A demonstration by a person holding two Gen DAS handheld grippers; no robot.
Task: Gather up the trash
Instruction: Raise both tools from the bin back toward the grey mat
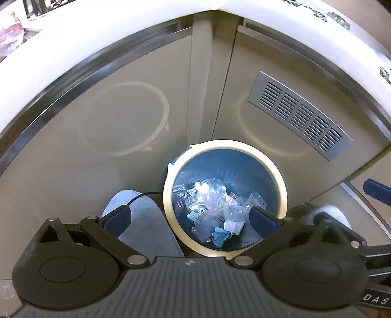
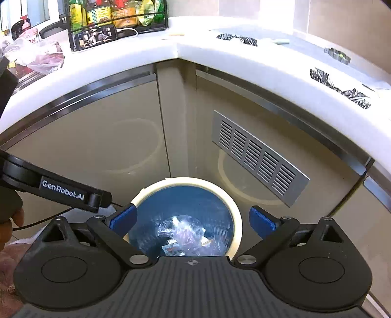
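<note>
Where two runs of beige cabinet fronts (image 2: 97, 146) meet in a corner, a white tabletop (image 2: 220, 58) wraps above them, edged beneath by a strip of metal trim. A grey slatted vent panel (image 2: 259, 156) is set into the right-hand cabinet front. On the tabletop, in the right wrist view, a black wire rack (image 2: 117, 17) holds colourful food packets, and a phone (image 2: 95, 38) with a lit screen leans at its base, a white cable running from it. Several crumpled black-and-white wrappers (image 2: 339, 85) lie scattered along the right side of the tabletop, and a crinkled clear plastic bag (image 2: 41, 56) sits at the far left.

On the floor in the corner stands a round trash bin (image 1: 281, 186) with a cream rim and a blue liner. Inside it lies a heap of trash (image 1: 215, 210): crumpled clear plastic, white scraps and a bit of blue paper.

The left gripper (image 1: 190, 220) hangs over the bin, its blue-padded jaws spread wide with nothing between them; its right pad is above the bin's opening. The right gripper (image 2: 193, 220) hangs over the bin too, jaws likewise spread and empty, one pad to each side of the rim. A light grey slipper (image 1: 146, 225) rests on the floor just left of the bin.
</note>
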